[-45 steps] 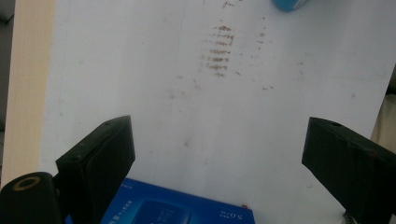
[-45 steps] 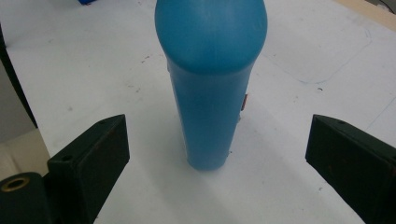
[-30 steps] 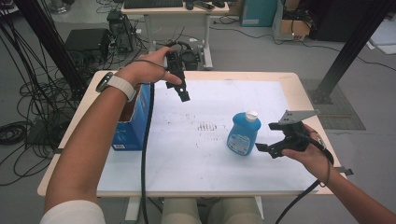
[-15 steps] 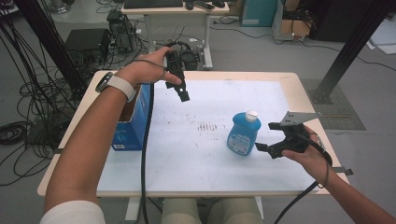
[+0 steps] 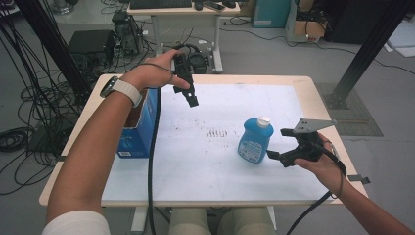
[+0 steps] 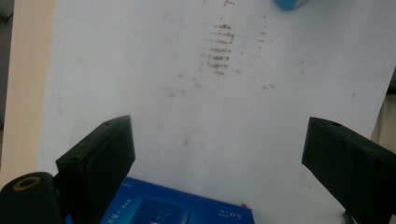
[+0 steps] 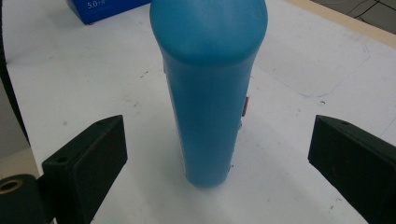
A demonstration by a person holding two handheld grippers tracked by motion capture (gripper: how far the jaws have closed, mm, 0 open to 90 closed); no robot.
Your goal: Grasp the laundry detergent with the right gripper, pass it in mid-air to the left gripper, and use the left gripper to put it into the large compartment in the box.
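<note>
Here the right claw sits low at the near right of the worktop, jaws spread wide and pinching nothing; the blue bottle stands upright just beyond its tips, apart from both jaws. Seen along the right claw, the bottle lines up about midway in the gap, its base on the white sheet. Judgement: the step in hand is the reach for the bottle. To do it well, slide the claw forward level until both jaws flank the lower body, keep the bottle centred so neither jaw nudges it first, then close slowly; a tall narrow bottle will likely tip if struck from one side. Farther off, the left claw hangs above the far left of the worktop, pointing down, jaws also spread and empty; a blue box stands under that forearm at the left edge. The white sheet carries a patch of brown smudges near its middle and a faint pen outline to the right. Beyond the worktop: grey floor, loose black cables, a small desk with a keyboard, black frame posts.
</note>
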